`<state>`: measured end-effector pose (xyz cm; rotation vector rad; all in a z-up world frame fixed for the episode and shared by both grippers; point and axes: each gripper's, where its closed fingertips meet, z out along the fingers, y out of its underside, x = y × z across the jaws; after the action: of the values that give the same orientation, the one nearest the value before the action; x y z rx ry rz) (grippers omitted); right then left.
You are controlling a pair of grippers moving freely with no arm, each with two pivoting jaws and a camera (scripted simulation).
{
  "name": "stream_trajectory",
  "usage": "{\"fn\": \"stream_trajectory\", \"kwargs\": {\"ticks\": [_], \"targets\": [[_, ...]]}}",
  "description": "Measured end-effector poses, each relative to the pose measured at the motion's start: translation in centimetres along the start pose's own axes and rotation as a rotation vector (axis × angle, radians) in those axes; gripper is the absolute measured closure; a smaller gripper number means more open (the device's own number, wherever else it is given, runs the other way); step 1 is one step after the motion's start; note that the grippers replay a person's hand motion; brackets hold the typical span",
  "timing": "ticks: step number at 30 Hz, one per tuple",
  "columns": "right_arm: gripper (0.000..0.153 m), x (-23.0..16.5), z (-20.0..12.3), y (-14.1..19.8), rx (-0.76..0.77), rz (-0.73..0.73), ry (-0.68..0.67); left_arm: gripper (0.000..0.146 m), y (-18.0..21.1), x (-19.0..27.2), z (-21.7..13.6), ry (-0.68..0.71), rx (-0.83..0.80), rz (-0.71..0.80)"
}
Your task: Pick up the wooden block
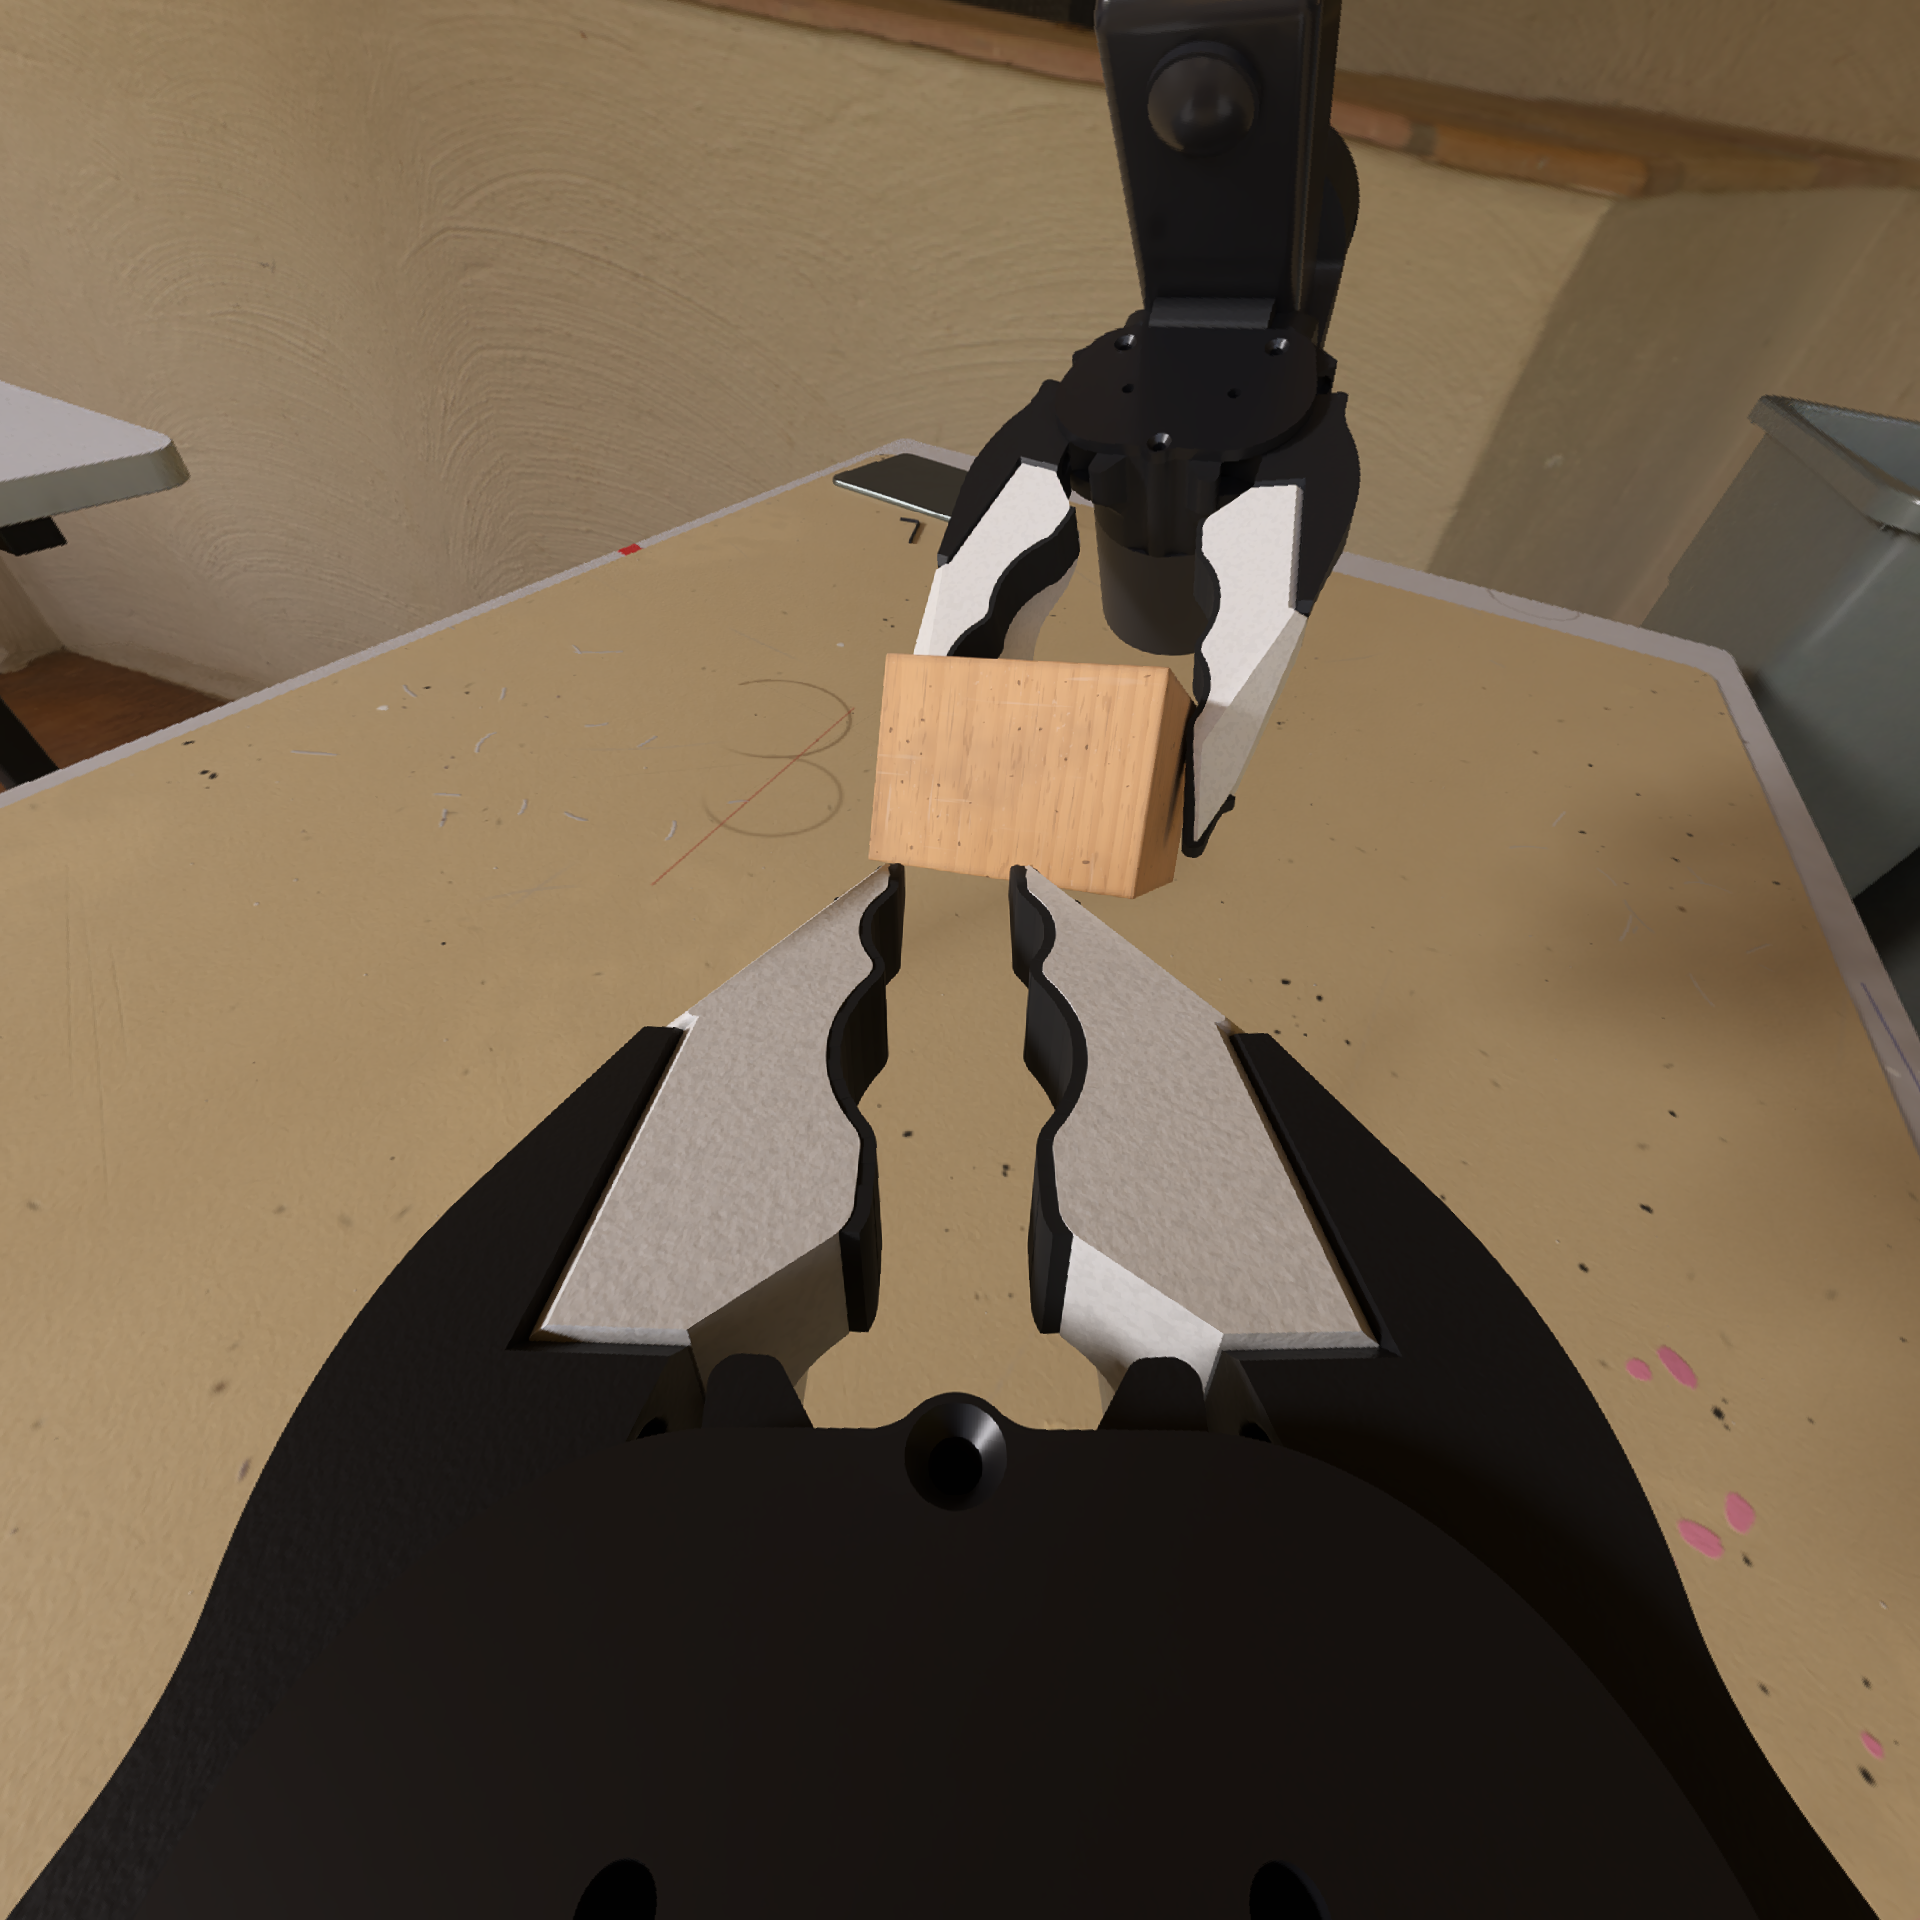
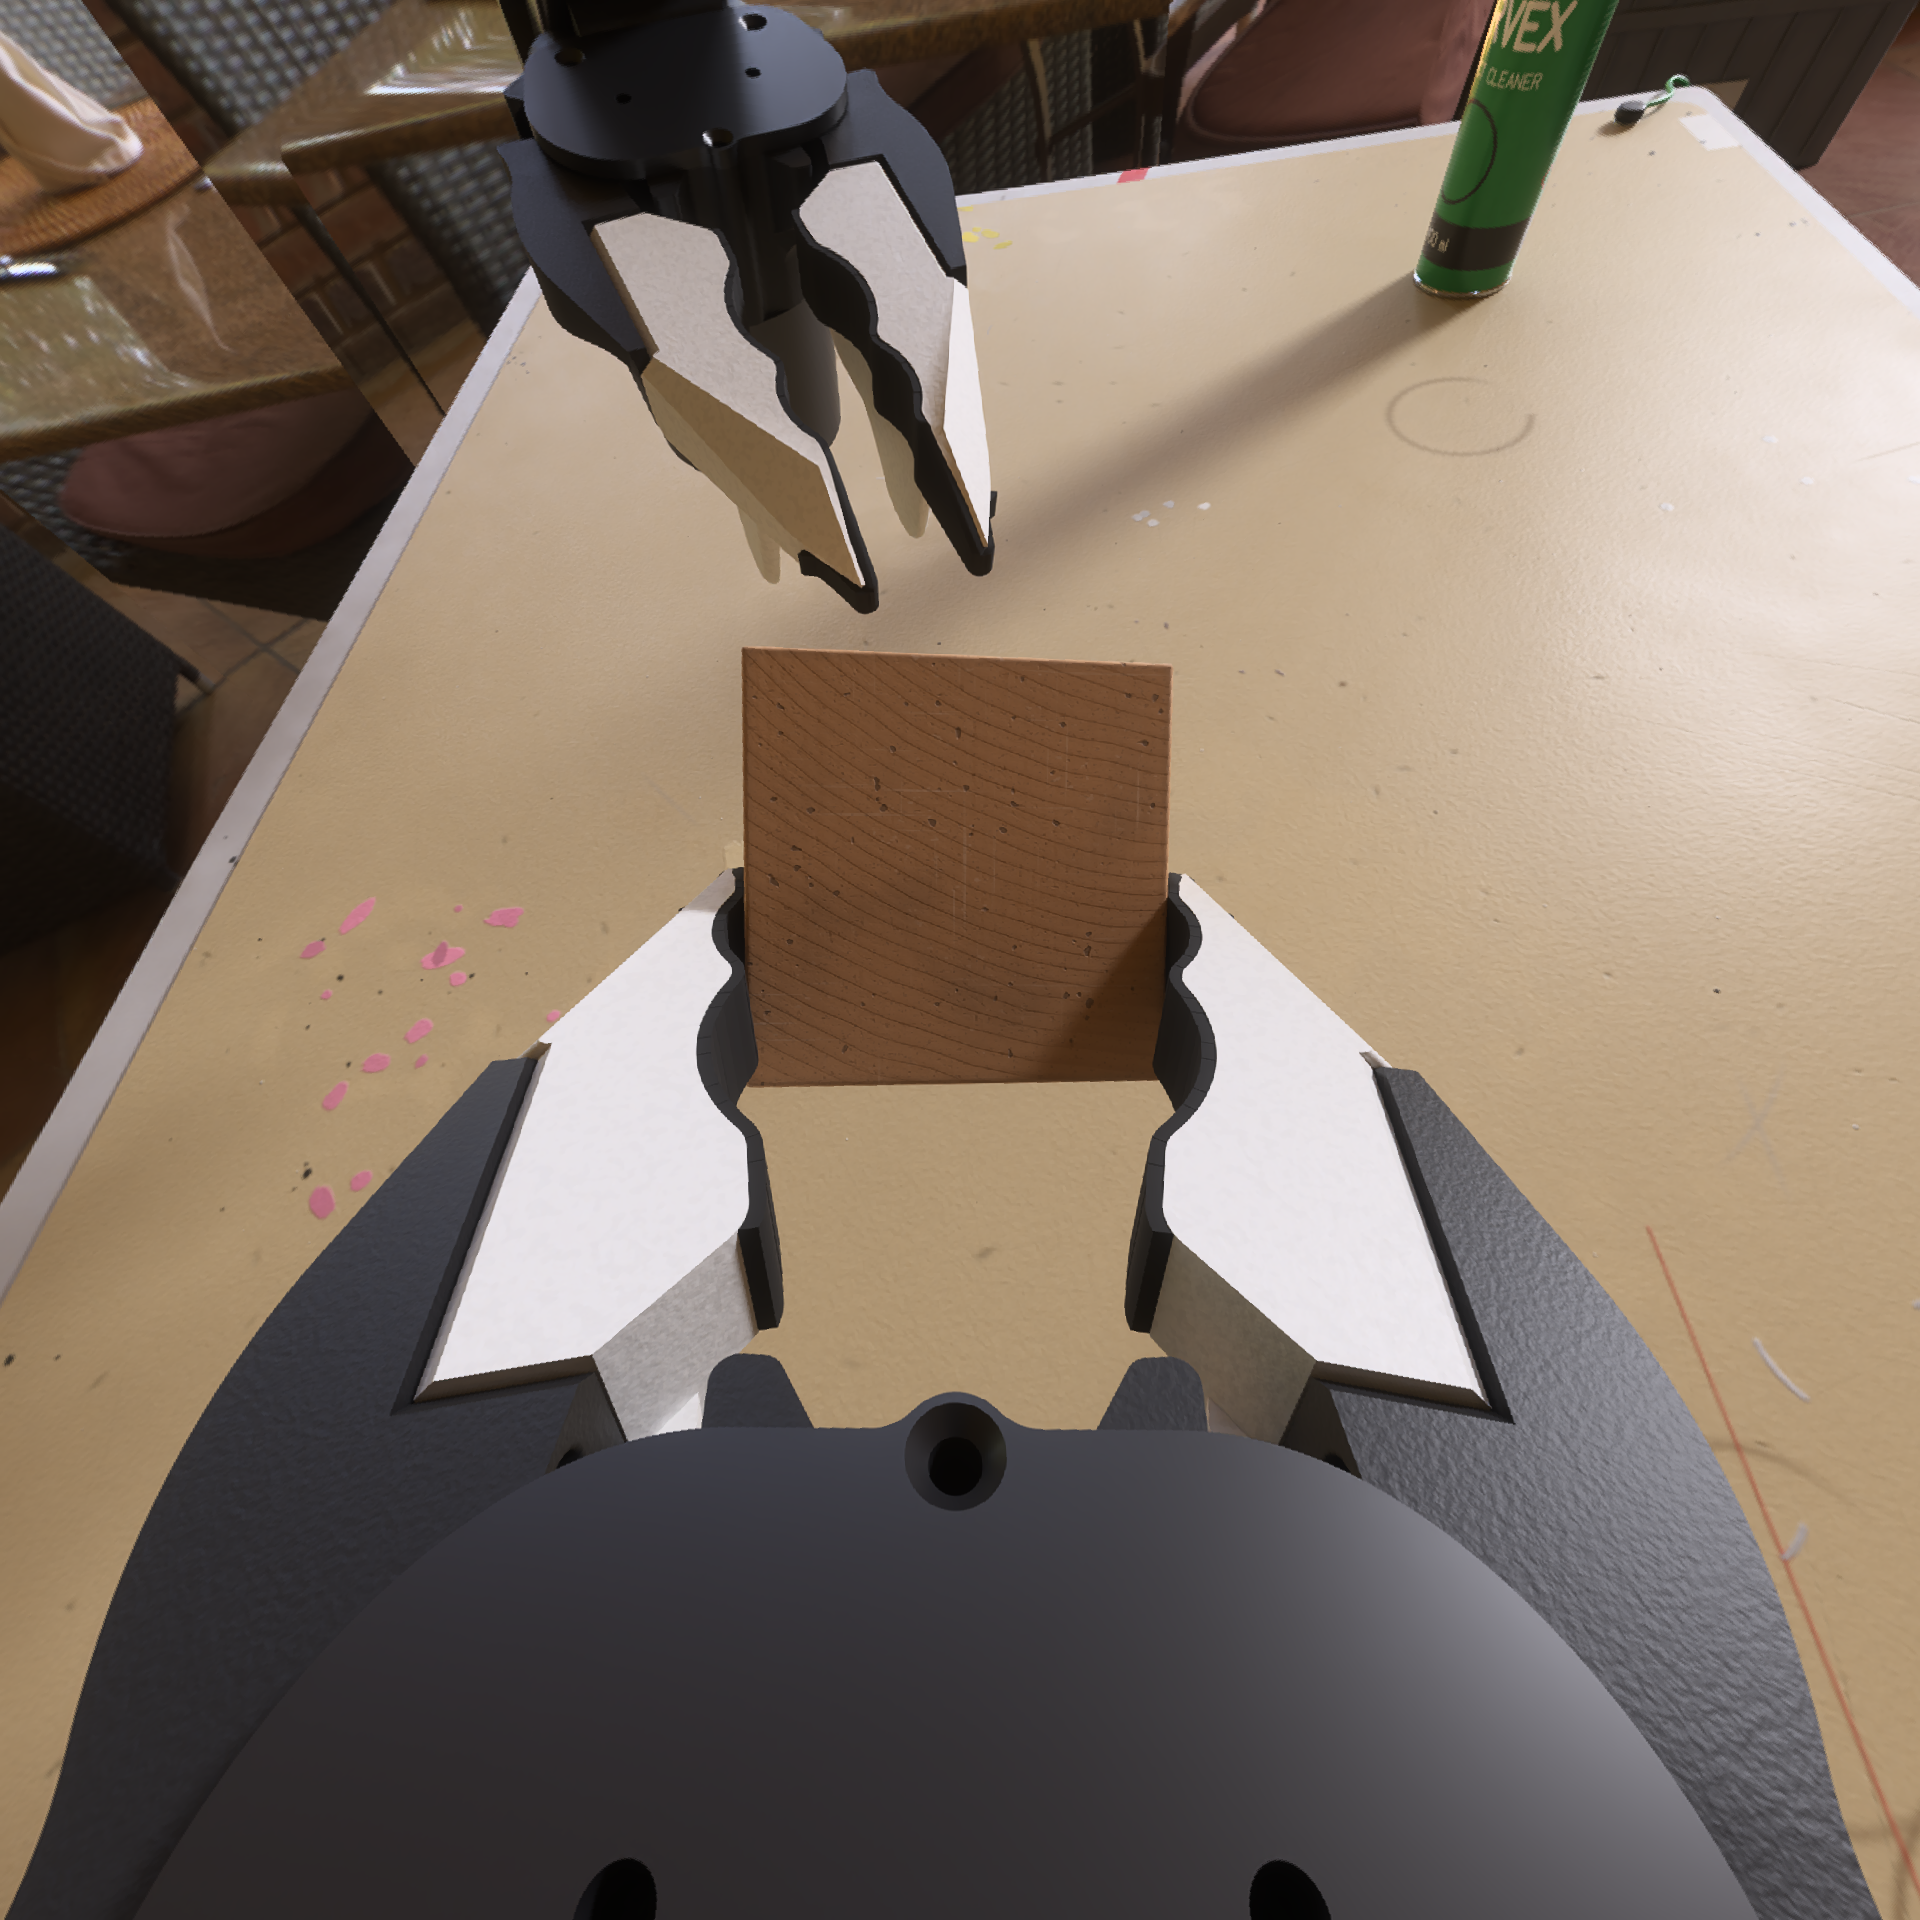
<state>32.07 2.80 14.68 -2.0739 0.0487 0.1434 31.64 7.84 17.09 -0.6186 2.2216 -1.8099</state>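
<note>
The wooden block (image 2: 956,790) is a light brown cuboid held between the fingers of my right gripper (image 2: 954,883), which is shut on its two sides. In the left wrist view the block (image 1: 1018,774) hangs in that right gripper (image 1: 1060,727), which comes down from above, and it seems to be clear of the tan table (image 1: 416,935). My left gripper (image 1: 956,878) is empty, its fingers a narrow gap apart, with the tips just short of the block's near lower edge. In the right wrist view the left gripper (image 2: 920,582) hovers beyond the block.
A green spray can (image 2: 1486,156) stands at the table's far right corner. A grey bin (image 1: 1818,623) sits beside the table edge. Pink paint spots (image 2: 416,987) mark the tabletop. A glass table (image 2: 156,312) and wicker chairs stand off to the left.
</note>
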Motion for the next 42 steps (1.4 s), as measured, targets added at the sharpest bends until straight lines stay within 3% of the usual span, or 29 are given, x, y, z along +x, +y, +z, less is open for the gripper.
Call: {"fn": "stream_trajectory", "kwargs": {"ticks": [25, 42], "targets": [[0.075, 0.1, 0.5, 0.5, 0.012, 0.021, -0.029, 0.126, -0.3, 0.0, -0.2, 0.031, 0.014, -0.002], [0.075, 2.0, -0.1, 1.2, 0.008, 0.061, 0.048, 0.119, -0.2, -1.4, -0.7, -0.029, -0.015, -0.016]]}}
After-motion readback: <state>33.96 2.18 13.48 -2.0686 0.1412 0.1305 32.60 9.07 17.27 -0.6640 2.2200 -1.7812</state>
